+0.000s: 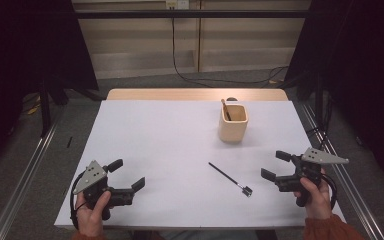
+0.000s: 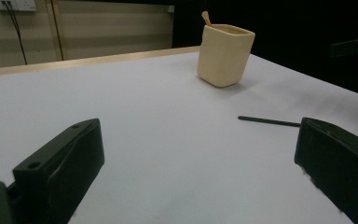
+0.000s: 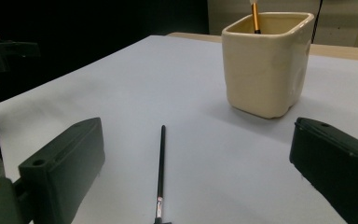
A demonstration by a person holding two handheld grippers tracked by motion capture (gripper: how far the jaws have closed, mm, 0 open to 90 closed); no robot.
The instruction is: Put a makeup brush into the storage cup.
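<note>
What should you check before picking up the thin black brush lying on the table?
1. Right hand-held gripper open wide: ok.
2. Black brush lying flat between the jaws in the right gripper view, nothing on top of it: ok.
3. Brush apart from the cup: ok.
4. Cup upright, with room beside the stick already inside: ok.
5. Left hand-held gripper open, out of the way at its own side: ok.
6. Which end of the brush is heavier: cannot tell.
</note>
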